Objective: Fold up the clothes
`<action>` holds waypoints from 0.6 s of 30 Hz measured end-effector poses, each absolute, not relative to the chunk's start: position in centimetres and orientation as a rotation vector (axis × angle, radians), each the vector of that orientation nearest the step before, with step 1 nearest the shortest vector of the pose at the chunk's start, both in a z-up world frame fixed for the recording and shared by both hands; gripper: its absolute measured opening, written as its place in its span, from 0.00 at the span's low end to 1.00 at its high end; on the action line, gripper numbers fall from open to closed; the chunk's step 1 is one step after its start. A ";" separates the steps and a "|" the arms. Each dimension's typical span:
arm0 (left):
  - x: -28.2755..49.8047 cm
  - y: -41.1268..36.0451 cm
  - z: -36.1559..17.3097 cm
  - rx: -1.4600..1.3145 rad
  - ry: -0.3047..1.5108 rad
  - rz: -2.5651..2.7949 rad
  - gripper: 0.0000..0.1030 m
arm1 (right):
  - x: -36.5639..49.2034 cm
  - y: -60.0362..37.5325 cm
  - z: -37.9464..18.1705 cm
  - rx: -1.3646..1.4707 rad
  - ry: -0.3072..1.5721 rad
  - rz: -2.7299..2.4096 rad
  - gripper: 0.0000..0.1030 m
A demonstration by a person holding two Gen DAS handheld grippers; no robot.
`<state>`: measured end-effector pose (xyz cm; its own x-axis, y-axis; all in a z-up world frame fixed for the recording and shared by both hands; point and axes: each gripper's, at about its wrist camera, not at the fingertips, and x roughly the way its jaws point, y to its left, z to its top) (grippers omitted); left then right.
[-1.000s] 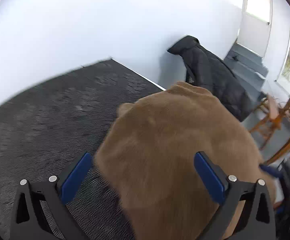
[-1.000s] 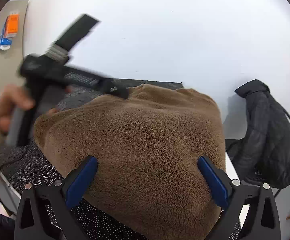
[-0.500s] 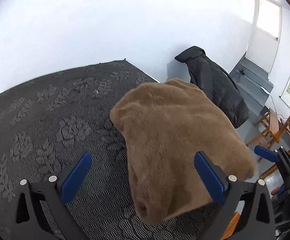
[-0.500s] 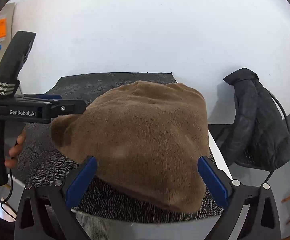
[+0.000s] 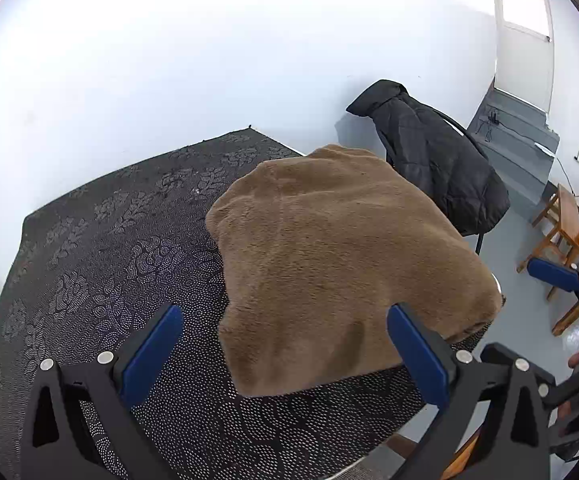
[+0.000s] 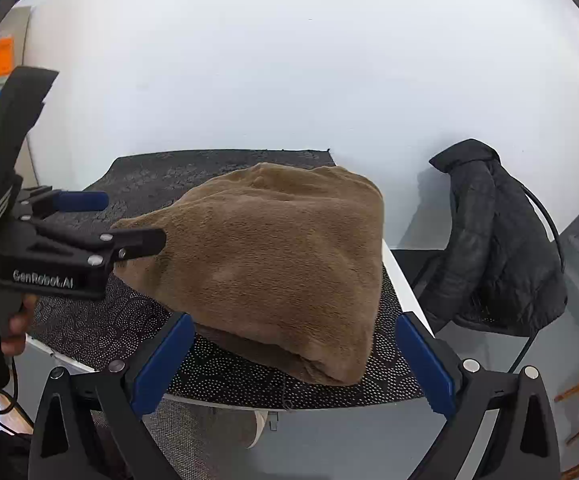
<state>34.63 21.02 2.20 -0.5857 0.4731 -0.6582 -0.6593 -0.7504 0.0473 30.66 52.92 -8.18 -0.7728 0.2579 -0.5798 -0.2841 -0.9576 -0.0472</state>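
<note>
Fleece in brown, a folded garment [image 5: 341, 256], lies as a thick bundle on a dark tablecloth [image 5: 121, 248] patterned with flowers and dots, at the table's right end with its near corner hanging past the edge. The left gripper [image 5: 285, 356] hovers above the near edge of the bundle, jaws wide apart and empty, blue pads on either side of the cloth without touching it. The right gripper [image 6: 293, 364] is likewise spread wide and empty, held off the table's corner, looking back over the bundle. In the right wrist view the left gripper's black body, held by a hand [image 6: 13, 324], sits just left of the fleece. Beyond the table a black quilted jacket [image 5: 437, 156] drapes over a chair against the white wall [image 5: 209, 60]. Wooden chairs [image 5: 565, 224] stand farther right on the grey floor, below a door [image 5: 523, 32].
</note>
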 end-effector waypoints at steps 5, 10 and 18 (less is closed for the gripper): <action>35.0 21.3 2.2 -0.849 0.386 2.310 1.00 | 31.3 53.5 -7.7 -0.847 0.065 2.706 0.99; 35.2 21.4 2.2 -0.852 0.388 2.314 1.00 | 31.5 53.7 -7.3 -0.832 0.068 2.712 0.99; 35.4 21.5 2.2 -0.857 0.392 2.320 1.00 | 31.1 53.5 -7.2 -0.835 0.057 2.723 0.99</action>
